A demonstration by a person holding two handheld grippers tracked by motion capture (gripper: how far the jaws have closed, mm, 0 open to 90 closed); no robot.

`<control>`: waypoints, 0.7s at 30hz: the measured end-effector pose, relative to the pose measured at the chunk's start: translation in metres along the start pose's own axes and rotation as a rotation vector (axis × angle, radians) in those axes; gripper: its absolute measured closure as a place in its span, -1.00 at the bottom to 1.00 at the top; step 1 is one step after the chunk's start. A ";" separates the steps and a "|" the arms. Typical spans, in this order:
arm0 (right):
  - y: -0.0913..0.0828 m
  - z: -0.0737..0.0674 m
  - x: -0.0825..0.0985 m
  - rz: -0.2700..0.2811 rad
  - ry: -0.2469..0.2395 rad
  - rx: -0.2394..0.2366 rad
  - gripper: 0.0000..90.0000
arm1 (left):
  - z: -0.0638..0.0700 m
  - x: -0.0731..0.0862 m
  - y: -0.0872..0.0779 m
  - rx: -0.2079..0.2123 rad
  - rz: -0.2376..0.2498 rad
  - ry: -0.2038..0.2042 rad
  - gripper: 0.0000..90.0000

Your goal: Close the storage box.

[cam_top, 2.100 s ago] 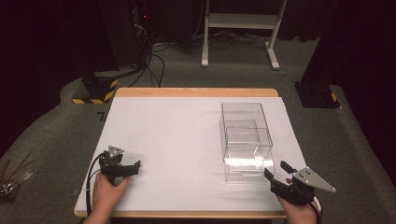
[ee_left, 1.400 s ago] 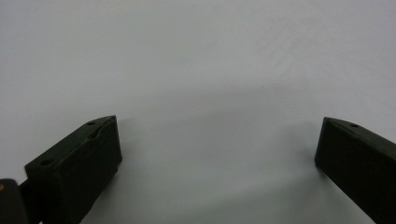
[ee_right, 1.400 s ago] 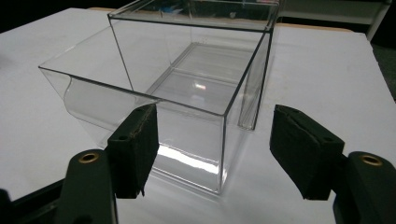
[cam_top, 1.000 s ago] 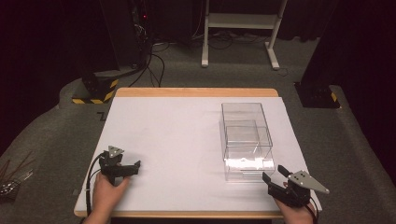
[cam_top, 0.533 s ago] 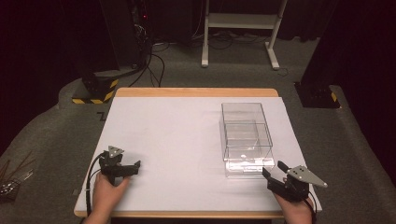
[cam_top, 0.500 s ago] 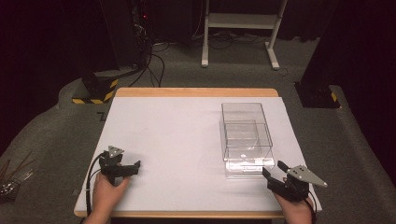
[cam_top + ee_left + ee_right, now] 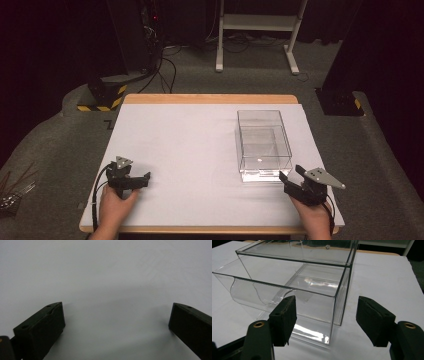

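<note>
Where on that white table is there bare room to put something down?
Most of the table is bare: the wide stretch between the left gripper and the clear box, and the far left corner. It is tight only at the near right, where the right gripper sits close to the box's open front.

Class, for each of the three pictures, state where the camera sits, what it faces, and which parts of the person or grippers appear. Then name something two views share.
High view: above the person's side, looking forward and down on the white table; both hands, left gripper and right gripper show.
Left gripper view: rides the left gripper, facing bare tabletop between its open jaws.
Right gripper view: rides the right gripper, facing the clear box with its open jaws at the near corner.
Shared: the clear box appears in high and right gripper views.
</note>
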State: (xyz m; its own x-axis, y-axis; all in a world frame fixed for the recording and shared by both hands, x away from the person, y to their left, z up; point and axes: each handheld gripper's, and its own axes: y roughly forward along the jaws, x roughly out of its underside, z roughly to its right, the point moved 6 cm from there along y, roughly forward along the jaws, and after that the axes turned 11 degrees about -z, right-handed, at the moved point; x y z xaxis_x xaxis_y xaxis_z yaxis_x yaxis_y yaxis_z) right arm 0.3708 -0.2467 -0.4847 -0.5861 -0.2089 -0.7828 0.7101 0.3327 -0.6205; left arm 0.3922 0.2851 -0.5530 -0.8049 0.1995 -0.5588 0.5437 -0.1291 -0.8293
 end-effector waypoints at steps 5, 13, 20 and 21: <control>0.004 0.001 -0.002 -0.001 0.005 0.002 -0.27 | 0.000 0.000 0.000 0.000 0.000 0.000 -0.99; 0.012 0.003 -0.006 -0.006 0.008 0.008 -0.26 | 0.000 0.000 0.000 -0.001 0.000 0.000 -0.99; 0.021 0.006 -0.012 -0.008 0.012 0.011 -0.26 | 0.000 0.000 0.000 -0.001 0.000 0.000 -0.99; 0.021 0.006 -0.012 -0.008 0.012 0.011 -0.26 | 0.000 0.000 0.000 -0.001 0.000 0.000 -0.99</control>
State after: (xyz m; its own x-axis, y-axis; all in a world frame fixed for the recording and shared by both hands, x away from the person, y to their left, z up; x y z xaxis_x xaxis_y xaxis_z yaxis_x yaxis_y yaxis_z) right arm 0.3948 -0.2430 -0.4883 -0.5967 -0.2003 -0.7771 0.7096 0.3205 -0.6275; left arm 0.3921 0.2850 -0.5531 -0.8047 0.1995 -0.5591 0.5441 -0.1286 -0.8291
